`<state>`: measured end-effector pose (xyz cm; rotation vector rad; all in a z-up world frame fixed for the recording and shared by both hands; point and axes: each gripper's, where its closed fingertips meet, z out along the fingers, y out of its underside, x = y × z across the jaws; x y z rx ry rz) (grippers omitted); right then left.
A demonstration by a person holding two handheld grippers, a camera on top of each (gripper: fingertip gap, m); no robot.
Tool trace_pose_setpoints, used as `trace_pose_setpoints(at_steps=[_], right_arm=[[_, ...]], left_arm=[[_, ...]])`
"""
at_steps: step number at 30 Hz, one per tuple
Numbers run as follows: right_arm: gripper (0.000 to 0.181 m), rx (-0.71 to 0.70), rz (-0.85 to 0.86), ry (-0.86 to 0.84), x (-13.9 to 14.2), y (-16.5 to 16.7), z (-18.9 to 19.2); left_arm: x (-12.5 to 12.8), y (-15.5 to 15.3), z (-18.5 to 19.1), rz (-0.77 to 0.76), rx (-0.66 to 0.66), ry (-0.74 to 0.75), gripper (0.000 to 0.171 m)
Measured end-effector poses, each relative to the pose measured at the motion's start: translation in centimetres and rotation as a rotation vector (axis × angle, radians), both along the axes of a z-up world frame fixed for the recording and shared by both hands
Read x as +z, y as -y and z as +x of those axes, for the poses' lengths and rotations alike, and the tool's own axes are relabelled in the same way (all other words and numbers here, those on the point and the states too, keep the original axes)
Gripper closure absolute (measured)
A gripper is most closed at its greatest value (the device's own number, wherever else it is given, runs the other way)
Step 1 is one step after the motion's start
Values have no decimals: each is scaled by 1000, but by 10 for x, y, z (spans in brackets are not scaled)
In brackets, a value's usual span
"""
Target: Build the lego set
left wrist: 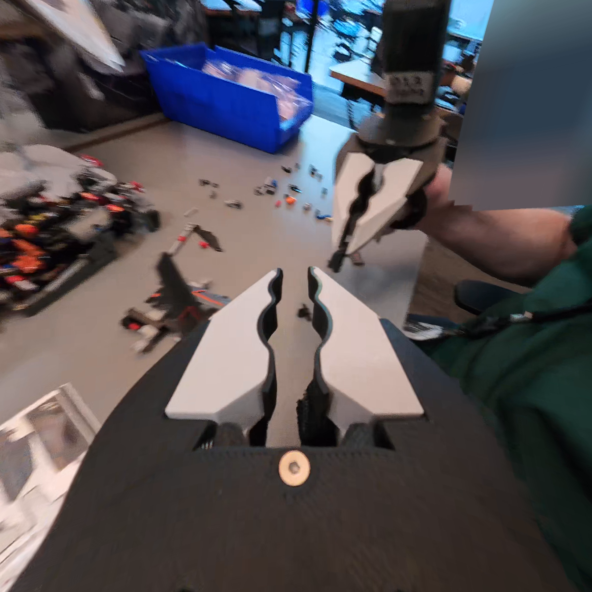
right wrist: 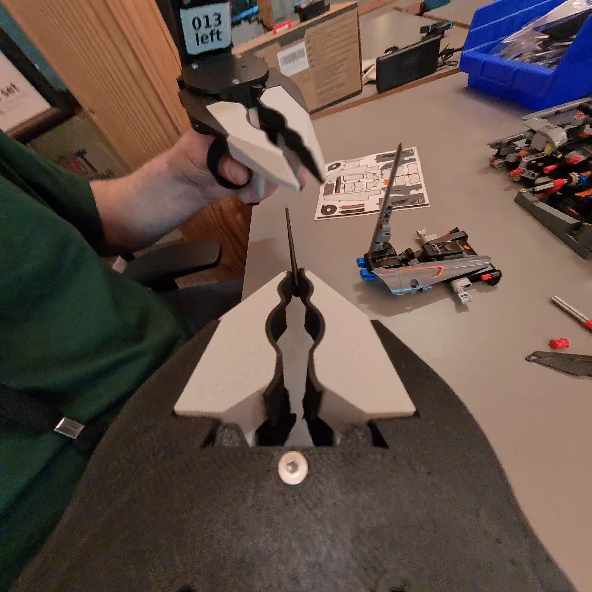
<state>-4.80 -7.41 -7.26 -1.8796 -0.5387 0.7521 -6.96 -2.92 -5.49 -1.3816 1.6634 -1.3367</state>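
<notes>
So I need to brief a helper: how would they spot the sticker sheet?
Start at the grey table. Past the small grey-and-black lego subassembly, toward the far edge, lies the sticker sheet: the only flat white paper there, printed with dark and orange shapes.

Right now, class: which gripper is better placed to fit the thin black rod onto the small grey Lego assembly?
Probably the right gripper: its fingers already pinch the thin black rod, with the grey assembly just ahead on the table. The left gripper is open and empty.
</notes>
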Motion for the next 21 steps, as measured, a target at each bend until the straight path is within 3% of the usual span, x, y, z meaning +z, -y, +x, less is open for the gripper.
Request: trace_pose_setpoints(at_steps=[4,7,12,17,21], right_arm=[[180,-43,1,-59,2,-1,12],[180,-74,-5,-95,2,-2,19],[180,-115,-7,-164,3,-2,31],[180,-154,-8,-188,2,2,48],[180,-194,-7,-187,1,7,64]], left_arm=[[-8,-53,-2,36,155,23,146],[-30,-69,2,9,157,-32,138],[-62,-68,14,13,106,-137,137],[-65,-55,20,-13,77,-147,158],[-68,-44,22,-14,92,-160,159]])
